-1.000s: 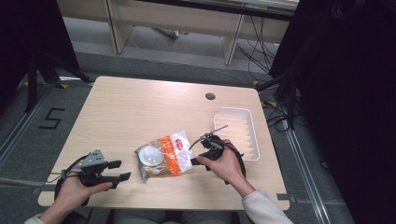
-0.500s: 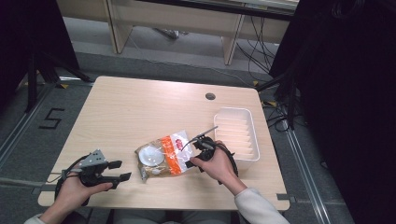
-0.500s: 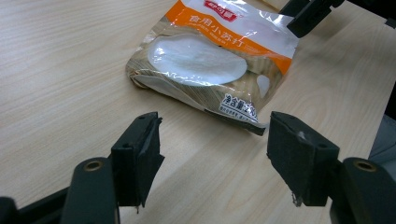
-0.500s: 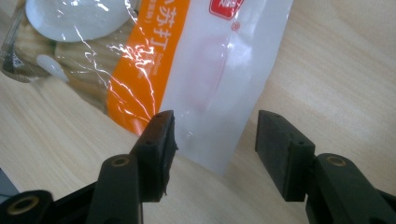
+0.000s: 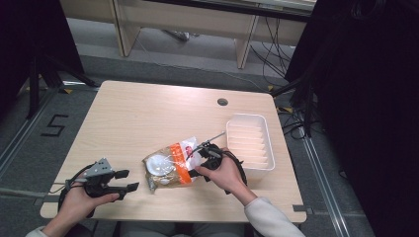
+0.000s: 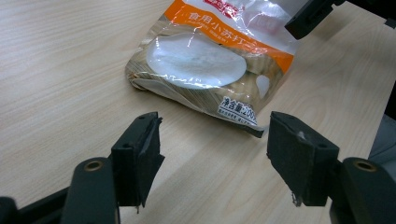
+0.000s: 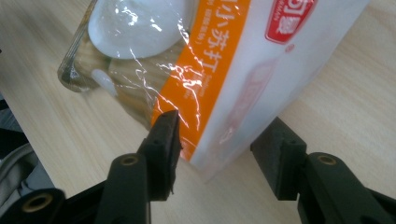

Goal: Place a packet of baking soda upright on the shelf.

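Note:
A clear food bag (image 5: 170, 165) with an orange band and a white end lies flat near the table's front, and inside it is something round and white. My right gripper (image 5: 199, 154) is at the bag's right end. In the right gripper view it (image 7: 219, 140) stands open with the white corner of the bag (image 7: 224, 60) between its jaws. My left gripper (image 5: 129, 180) rests open to the left of the bag, near the front edge. In the left gripper view the bag (image 6: 205, 60) lies just beyond my open left gripper (image 6: 212, 154).
A white ribbed tray (image 5: 245, 117) stands to the right of the bag, close to the right hand. The wooden table (image 5: 148, 118) has a round cable hole (image 5: 222, 101) at the back. A cable trails from each gripper.
My right gripper has moved left, over the bag's right end. The left gripper and the bag have stayed where they were.

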Tool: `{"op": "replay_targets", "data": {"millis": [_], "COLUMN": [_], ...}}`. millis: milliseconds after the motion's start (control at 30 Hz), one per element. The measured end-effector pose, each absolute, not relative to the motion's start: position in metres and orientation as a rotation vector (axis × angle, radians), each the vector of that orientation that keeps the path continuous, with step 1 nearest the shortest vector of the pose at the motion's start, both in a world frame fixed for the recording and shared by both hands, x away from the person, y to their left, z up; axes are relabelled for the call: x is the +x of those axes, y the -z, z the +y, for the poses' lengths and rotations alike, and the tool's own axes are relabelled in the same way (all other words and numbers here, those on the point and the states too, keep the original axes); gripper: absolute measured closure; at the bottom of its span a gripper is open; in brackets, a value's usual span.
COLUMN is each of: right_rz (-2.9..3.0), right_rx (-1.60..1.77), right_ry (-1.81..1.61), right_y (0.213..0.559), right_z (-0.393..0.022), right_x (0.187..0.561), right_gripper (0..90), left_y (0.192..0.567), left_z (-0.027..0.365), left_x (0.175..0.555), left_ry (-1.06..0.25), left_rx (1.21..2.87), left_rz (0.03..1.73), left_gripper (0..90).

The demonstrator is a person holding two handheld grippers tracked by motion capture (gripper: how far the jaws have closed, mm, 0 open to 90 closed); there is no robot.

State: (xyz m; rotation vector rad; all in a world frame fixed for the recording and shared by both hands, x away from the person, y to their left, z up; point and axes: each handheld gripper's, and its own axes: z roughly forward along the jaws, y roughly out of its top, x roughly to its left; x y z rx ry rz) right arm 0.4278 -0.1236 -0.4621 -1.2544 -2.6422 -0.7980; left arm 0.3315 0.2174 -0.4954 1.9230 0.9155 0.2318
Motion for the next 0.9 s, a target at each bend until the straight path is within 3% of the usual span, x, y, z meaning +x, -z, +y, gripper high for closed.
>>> {"op": "replay_targets", "data": {"millis": [267,667,900], "right_rz": [-2.673,-2.696,-2.767], "right_rx": [-1.223,-1.143,-1.012], "right_ry": [0.78,0.708,0.727], "right_y": [0.466,0.461,0.438], "right_z": [-0.106,-0.097,-0.091], "right_x": [0.437,0.447,0.448], "right_gripper": [60.9,89.8,90.0], "left_y": [0.495,0.495,0.496], "left_z": [0.218,0.218,0.218], "left_x": [0.331,0.332,0.331], "left_ry": [-0.227,-0.232,-0.227], "left_rx": [1.925,1.929,1.913], "left_rz": [0.922,0.911,0.916], "left_gripper": [34.2,34.3,34.5]}}
